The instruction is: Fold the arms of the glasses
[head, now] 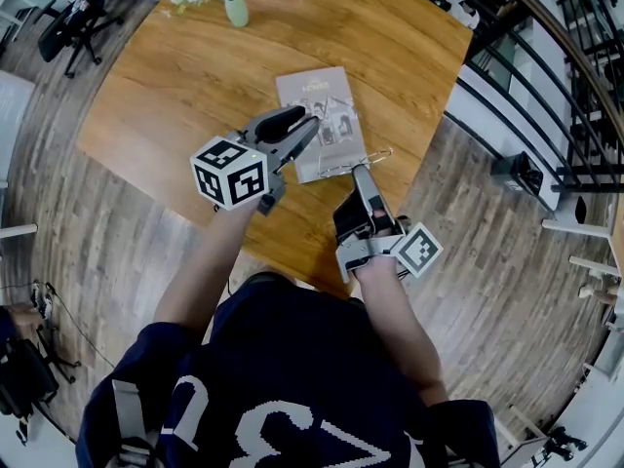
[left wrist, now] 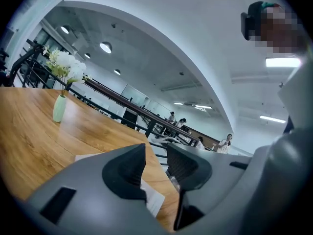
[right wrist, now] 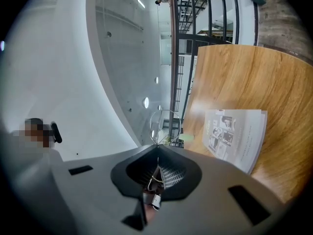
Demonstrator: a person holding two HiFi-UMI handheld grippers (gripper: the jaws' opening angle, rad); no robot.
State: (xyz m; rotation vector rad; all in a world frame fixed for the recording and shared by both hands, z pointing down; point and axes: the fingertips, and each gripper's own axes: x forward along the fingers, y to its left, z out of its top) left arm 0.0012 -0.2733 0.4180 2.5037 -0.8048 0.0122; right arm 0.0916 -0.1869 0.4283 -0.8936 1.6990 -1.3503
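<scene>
Head view: the right tool (head: 364, 171) has the wire glasses (head: 367, 157) just off the booklet's (head: 317, 115) edge, above the wooden worktop (head: 175, 76). The left tool (head: 300, 125) hovers over the booklet.

Left gripper view: jaws apart, nothing between them.

Right gripper view: jaws pinched tight on the glasses, with one lens ring poking out past the tips.

Open office floor.
A swivel chair (head: 76, 13) off the wooden table (head: 175, 76)'s far-left corner, black railing (head: 546, 66) past its right edge, ceiling lights (left wrist: 105, 47).
</scene>
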